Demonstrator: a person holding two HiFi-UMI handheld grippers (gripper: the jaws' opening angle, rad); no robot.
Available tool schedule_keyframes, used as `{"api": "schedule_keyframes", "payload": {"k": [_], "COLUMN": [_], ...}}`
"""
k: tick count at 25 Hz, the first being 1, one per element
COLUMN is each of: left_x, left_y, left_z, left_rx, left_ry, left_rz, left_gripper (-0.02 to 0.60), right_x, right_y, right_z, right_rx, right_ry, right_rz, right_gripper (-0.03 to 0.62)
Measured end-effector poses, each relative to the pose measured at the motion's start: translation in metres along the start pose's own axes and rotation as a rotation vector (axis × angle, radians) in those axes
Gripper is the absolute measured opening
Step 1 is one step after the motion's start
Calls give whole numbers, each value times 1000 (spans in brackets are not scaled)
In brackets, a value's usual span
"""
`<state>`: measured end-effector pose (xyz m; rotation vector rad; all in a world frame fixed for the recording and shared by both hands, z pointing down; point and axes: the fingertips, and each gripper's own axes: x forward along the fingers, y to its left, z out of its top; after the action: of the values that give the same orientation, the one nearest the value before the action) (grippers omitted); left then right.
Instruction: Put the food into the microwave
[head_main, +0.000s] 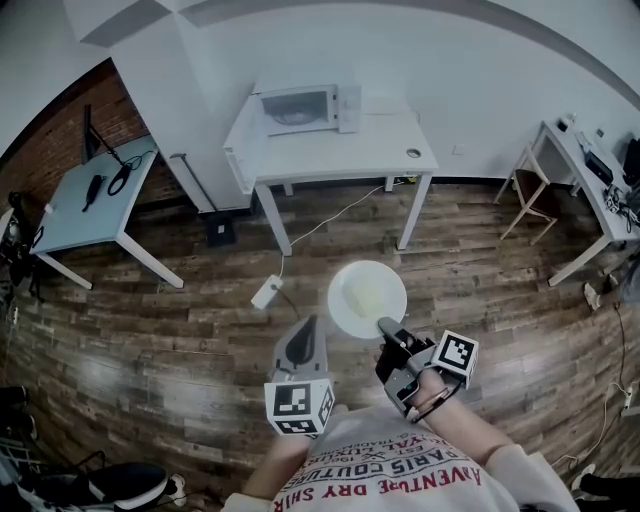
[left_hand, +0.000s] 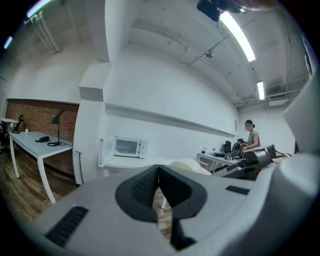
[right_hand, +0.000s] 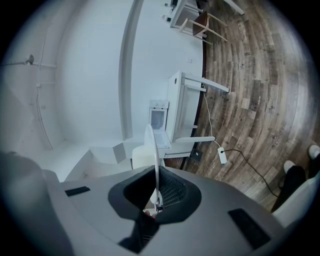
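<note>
Right hand-held gripper (head_main: 388, 328) is clamped on the near rim of the plate (head_main: 367, 297), which sticks out ahead of it, and the left hand-held gripper (head_main: 300, 345) is closed on nothing. The microwave (head_main: 305, 108) is well ahead and its door looks open, so I'd hold the plate level and go slow so the food doesn't slide.

Office-like room: white desks (head_main: 392, 142), microwave (head_main: 303, 108)

Dark wood-plank floor (head_main: 480, 270) meets white walls (head_main: 450, 60); a brick wall (head_main: 45, 145) backs a desk (head_main: 100, 215) at left, strip lights (left_hand: 239, 32) overhead.
</note>
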<state>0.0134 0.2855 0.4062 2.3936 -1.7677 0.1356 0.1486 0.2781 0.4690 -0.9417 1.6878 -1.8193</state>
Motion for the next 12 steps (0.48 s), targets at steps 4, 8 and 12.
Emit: {"api": "schedule_keyframes", "payload": {"k": [4, 8, 12], "left_x": [13, 25, 49], "left_y": [33, 59, 81], "left_z": [4, 6, 9], "left_rx": [-3, 0, -12], "left_ry": [7, 11, 6], "left_rz": [-3, -17, -13], "left_gripper": [6, 6, 6], "right_x": [31, 59, 87], "right_y": [4, 11, 16], "right_z": [-4, -8, -4], "right_rx": [19, -3, -18], "right_ry": [-21, -15, 14], "right_rz": [-4, -4, -10], "right_gripper": [20, 20, 20]}}
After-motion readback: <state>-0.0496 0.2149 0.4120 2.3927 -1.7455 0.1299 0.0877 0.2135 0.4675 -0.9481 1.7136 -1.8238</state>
